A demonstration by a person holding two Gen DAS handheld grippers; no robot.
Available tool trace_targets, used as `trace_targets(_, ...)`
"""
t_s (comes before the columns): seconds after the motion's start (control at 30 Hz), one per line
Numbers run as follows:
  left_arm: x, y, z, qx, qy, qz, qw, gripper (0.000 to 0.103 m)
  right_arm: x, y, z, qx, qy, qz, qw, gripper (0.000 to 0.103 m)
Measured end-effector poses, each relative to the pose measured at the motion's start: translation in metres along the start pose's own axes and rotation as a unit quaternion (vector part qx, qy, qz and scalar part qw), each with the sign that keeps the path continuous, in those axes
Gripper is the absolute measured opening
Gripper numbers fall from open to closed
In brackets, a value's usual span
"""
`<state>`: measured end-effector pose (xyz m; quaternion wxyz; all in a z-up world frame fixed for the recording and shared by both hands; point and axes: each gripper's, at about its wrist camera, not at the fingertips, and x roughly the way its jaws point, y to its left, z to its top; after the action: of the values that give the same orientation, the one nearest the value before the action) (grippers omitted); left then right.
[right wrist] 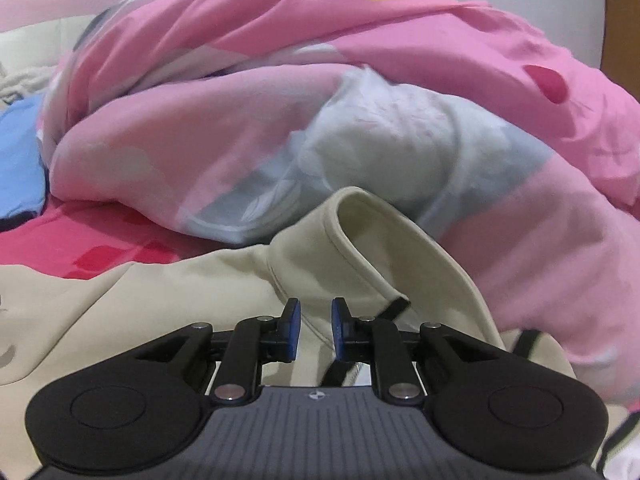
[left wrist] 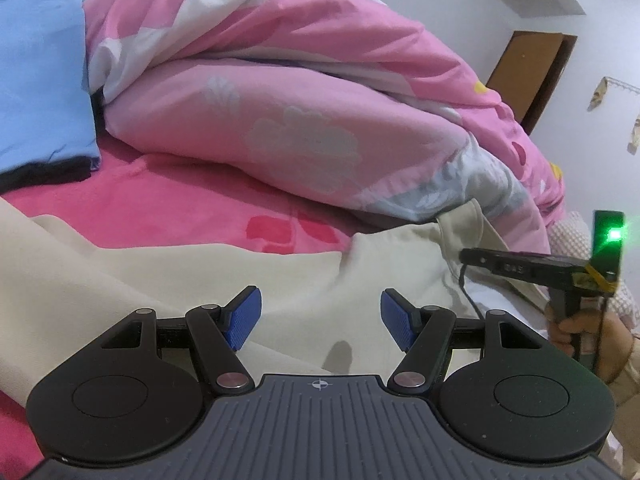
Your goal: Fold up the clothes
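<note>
A cream garment (left wrist: pixel 208 276) lies spread on the pink bed. Its hood or collar edge (right wrist: pixel 360 232) stands up against the quilt. My left gripper (left wrist: pixel 320 320) hovers over the garment's flat part, open wide, with nothing between its blue pads (left wrist: pixel 244 316). My right gripper (right wrist: pixel 315 332) sits low at the base of the raised edge. Its jaws stand narrow, and cream cloth with a seam shows in the gap between them; the pads do not visibly press it. The left wrist view shows the right gripper (left wrist: pixel 466 258) from the side, held by a hand (left wrist: pixel 580 332).
A bulky pink flowered quilt (left wrist: pixel 304 92) is heaped right behind the garment. A folded blue cloth (left wrist: pixel 40 80) lies at the far left on a dark item. The bright pink bed sheet (left wrist: pixel 160 200) shows between them. A brown door (left wrist: pixel 528 76) stands in the white wall.
</note>
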<state>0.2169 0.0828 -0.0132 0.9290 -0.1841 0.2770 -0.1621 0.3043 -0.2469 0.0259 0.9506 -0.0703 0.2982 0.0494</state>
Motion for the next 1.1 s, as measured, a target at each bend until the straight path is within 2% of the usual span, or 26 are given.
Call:
trace_targets(0.17,0.004,0.004,0.001,-0.001,-0.002,0.019,0.9998,0.066,0.05,-0.008,0.012,0.023,0.01,-0.022,0.999,0.014)
trace_targets(0.3,0.007,0.008,0.001,-0.008,0.001,0.026,0.9996,0.066,0.063,-0.008,0.013,0.027,0.012,-0.024,0.999,0.014)
trace_targets(0.47,0.006,0.007,0.0,-0.001,-0.002,0.033,0.9995,0.066,0.03,-0.02,0.014,0.07,0.009,-0.007,0.997,0.018)
trace_targets(0.63,0.004,0.007,-0.001,0.001,-0.005,0.036,0.9993,0.066,-0.039,-0.034,0.011,0.092,0.025,0.028,0.995,0.019)
trace_targets(0.73,0.003,0.006,-0.001,0.002,-0.007,0.039,0.9992,0.066,-0.072,-0.036,-0.002,0.121,0.059,0.063,0.989,0.031)
trace_targets(0.77,0.002,0.006,-0.001,0.003,-0.008,0.04,0.9992,0.066,-0.08,-0.037,-0.01,0.138,0.074,0.074,0.985,0.041)
trace_targets(0.8,0.002,0.006,-0.001,0.005,-0.009,0.041,0.9991,0.066,-0.085,-0.038,-0.017,0.156,0.088,0.084,0.98,0.043)
trace_targets(0.97,0.002,0.008,-0.002,0.005,-0.008,0.046,0.9989,0.066,-0.086,-0.037,-0.055,0.224,0.147,0.1,0.958,0.043)
trace_targets(1.03,0.002,0.008,-0.002,0.003,-0.009,0.047,0.9988,0.066,-0.083,-0.033,-0.067,0.233,0.158,0.1,0.954,0.043)
trace_targets(1.1,0.001,0.009,-0.002,0.001,-0.01,0.047,0.9988,0.066,-0.086,-0.026,-0.072,0.227,0.15,0.099,0.957,0.035)
